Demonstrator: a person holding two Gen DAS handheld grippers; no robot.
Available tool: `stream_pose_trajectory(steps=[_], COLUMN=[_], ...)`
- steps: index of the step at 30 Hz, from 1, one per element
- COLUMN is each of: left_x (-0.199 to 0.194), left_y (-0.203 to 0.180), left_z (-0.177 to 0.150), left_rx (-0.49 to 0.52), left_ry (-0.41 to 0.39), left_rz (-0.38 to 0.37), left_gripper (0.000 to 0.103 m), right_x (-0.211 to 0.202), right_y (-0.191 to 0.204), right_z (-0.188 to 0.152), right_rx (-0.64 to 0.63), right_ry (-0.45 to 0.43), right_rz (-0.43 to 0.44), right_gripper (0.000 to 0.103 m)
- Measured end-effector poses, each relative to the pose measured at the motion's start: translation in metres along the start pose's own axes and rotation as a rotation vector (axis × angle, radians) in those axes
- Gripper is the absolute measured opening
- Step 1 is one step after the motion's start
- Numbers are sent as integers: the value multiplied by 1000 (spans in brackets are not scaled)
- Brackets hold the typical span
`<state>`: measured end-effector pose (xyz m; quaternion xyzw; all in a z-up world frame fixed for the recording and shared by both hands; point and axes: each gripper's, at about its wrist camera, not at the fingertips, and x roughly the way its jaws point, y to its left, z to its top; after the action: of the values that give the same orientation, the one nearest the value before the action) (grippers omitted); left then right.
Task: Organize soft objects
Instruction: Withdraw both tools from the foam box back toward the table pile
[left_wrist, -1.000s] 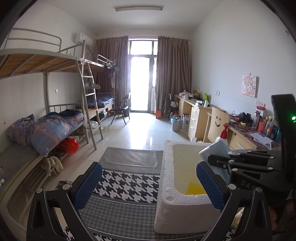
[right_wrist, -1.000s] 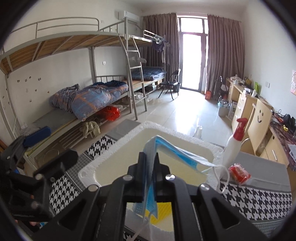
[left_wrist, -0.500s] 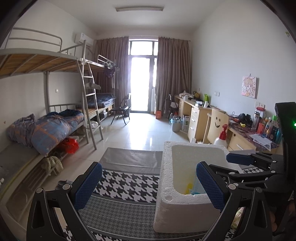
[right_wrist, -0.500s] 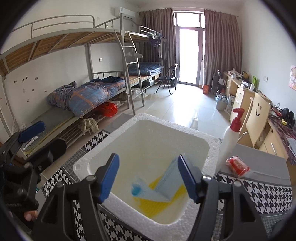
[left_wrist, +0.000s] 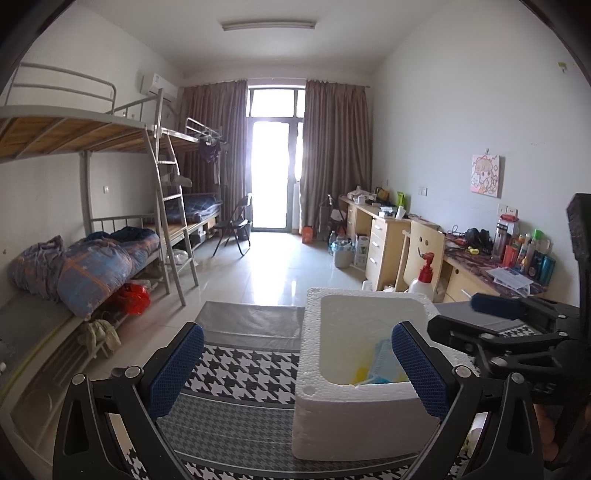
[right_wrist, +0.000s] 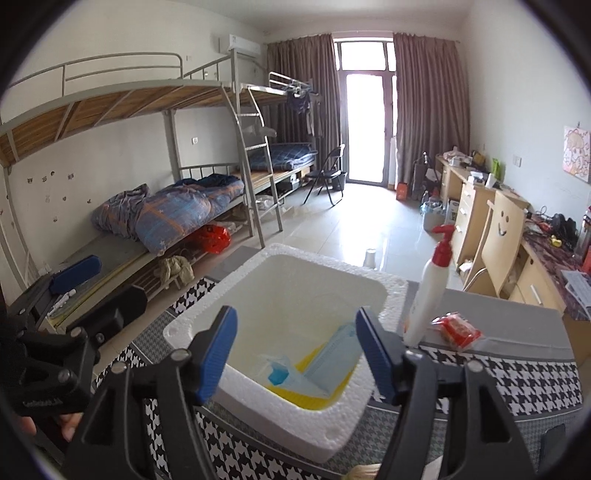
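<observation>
A white foam box (right_wrist: 258, 398) stands on a houndstooth cloth (right_wrist: 517, 384). Inside it a light blue face mask (right_wrist: 336, 360) lies on a yellow cloth (right_wrist: 295, 395); the box (left_wrist: 362, 417) and the mask (left_wrist: 384, 362) also show in the left wrist view. My right gripper (right_wrist: 297, 354) is open and empty, just above the near side of the box. My left gripper (left_wrist: 295, 369) is open and empty, to the left of the box and level with its rim.
A white pump bottle with a red top (right_wrist: 430, 284) stands right of the box, with a red packet (right_wrist: 456, 328) beside it. Bunk beds (left_wrist: 74, 266) line the left wall, desks (left_wrist: 384, 236) the right. A pale object (right_wrist: 364, 472) lies at the cloth's front edge.
My right gripper opened and let go of the face mask, which dropped into the foam box. The right gripper then drew back a little. The left gripper has stayed where it was.
</observation>
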<state>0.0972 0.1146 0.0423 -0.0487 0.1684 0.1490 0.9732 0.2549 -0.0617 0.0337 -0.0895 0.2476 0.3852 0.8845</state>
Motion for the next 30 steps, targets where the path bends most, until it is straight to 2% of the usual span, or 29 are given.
stream_pose_trajectory(steps=[3,6,21,30], left_x=[-3,-5,-9,-12], left_y=[-2,-3,-10,-27], left_z=[0,1,0,-1], left_rx=[-2,0,16,33], left_ry=[-2,-9,-15,-13], left_rz=[-13,-16,-36,-74], left_gripper=[102,102,102,102], right_x=[-12,-17,-38,-57], right_y=[-2,-3,-18,-28], right_z=[-2,-4,-17,-28], right_rx=[8,14,49,79], right_ry=[-56,-69,-91,-116], right_rz=[-19,-44,-89,-109], right_gripper=[92,96,96,96])
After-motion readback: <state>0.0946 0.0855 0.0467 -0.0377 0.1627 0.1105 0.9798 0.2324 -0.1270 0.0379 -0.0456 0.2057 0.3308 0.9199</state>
